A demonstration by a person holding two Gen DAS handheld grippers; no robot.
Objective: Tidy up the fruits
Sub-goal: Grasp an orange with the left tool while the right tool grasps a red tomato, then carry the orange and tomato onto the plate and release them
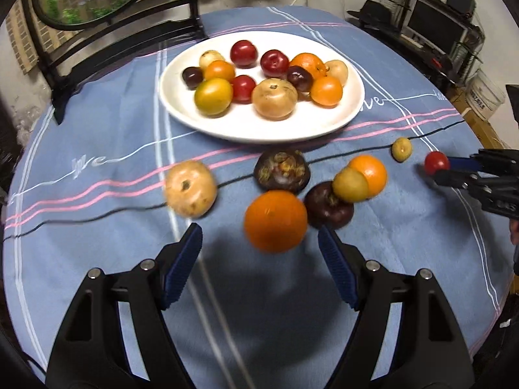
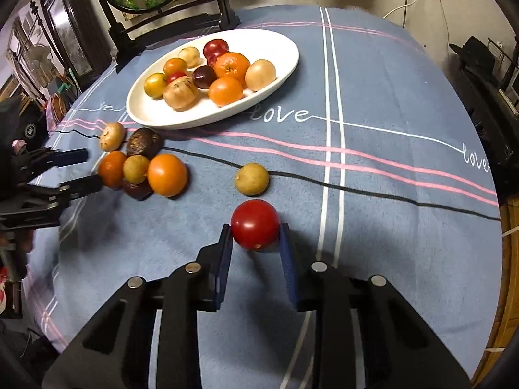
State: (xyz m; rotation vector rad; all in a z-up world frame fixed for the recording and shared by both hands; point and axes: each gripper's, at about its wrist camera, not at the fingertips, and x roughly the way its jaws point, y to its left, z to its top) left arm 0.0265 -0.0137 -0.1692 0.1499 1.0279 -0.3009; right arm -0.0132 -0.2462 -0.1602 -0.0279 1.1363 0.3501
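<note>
My right claw [image 2: 255, 231] pinches the small red fruit [image 2: 255, 224] at its widest girth, low on the near desk [image 2: 389, 194]. It looks light, smooth, bruisable, so I'd squeeze gently. My left claw [image 1: 259, 243] hangs spread around the orange [image 1: 275, 220], not touching.

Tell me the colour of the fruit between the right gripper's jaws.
Glossy red fruit; clearest in the right wrist view.

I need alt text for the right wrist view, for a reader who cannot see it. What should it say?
The right gripper is shut on a red fruit on a blue tablecloth. Behind it lie a yellowish fruit, a cluster of loose fruits beside the open left gripper, and a white plate full of fruit.
</note>
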